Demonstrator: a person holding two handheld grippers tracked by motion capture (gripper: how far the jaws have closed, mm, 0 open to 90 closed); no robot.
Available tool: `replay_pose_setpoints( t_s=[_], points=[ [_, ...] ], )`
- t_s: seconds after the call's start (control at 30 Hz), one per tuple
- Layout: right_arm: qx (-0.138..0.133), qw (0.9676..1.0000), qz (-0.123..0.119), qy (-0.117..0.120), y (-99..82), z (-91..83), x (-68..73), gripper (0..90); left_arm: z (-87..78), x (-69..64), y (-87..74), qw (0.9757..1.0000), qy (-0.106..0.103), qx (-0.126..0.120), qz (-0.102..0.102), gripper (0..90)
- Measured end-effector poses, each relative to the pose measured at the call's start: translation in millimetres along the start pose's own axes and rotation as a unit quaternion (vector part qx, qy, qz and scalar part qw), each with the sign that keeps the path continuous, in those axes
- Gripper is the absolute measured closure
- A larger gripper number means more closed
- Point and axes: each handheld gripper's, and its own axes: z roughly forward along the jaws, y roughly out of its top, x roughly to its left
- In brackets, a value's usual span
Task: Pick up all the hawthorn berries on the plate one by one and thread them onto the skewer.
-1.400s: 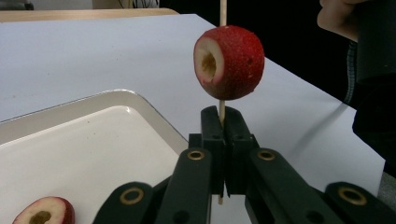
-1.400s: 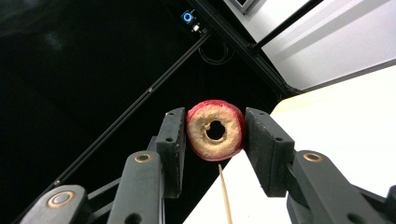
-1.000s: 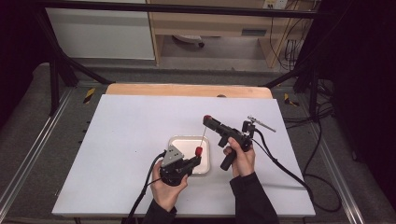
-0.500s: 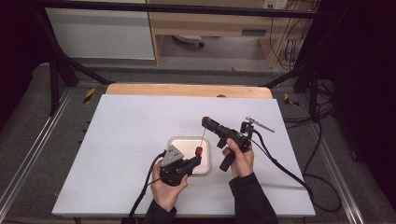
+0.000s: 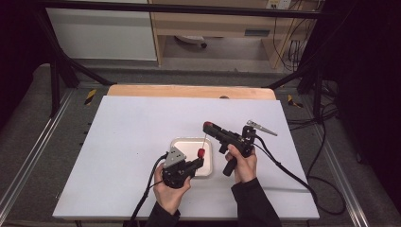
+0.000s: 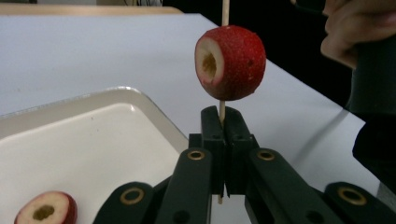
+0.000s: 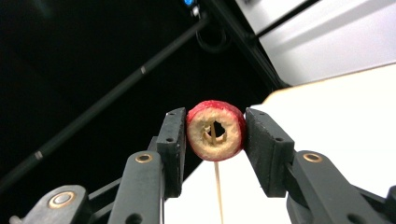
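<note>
White tabletop (image 5: 142, 142) with a wooden strip along its far edge sits among dark metal framing, a shallow white tray (image 5: 185, 144) near its middle. At the tray's right edge, the left gripper (image 5: 198, 162) has its jaws clamped tight on a thin wooden skewer (image 6: 222, 111) standing upright, a cored red fruit (image 6: 231, 63) already threaded above the jaws. Over the skewer's top, the right gripper (image 5: 208, 126) squeezes a second cored red fruit (image 7: 216, 131) between its pads, the skewer's tip visible through the fruit's hollow centre. Another cored fruit piece (image 6: 45, 214) lies in the tray, just beside the left gripper.
</note>
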Motion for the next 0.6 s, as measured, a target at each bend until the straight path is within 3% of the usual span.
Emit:
replay_pose_setpoints(
  t_s=[0.2, 0.4, 0.6],
  points=[
    [0.023, 0.9997, -0.008, 0.003, -11.4, 4.0, 0.5, 60.4, -0.3, 0.7, 5.5, 0.9999, 0.007, 0.010, 0.001, 88.9],
    [0.065, 0.9978, -0.014, -0.001, -26.1, 6.8, 0.4, 60.4, -2.9, 4.6, 8.8, 0.9999, 0.014, -0.006, -0.003, 88.8],
    [0.075, 0.9971, -0.015, -0.001, -27.7, 7.7, 0.1, 59.9, -4.2, 6.8, 6.9, 0.9998, 0.014, -0.010, 0.005, 88.8]
  ],
)
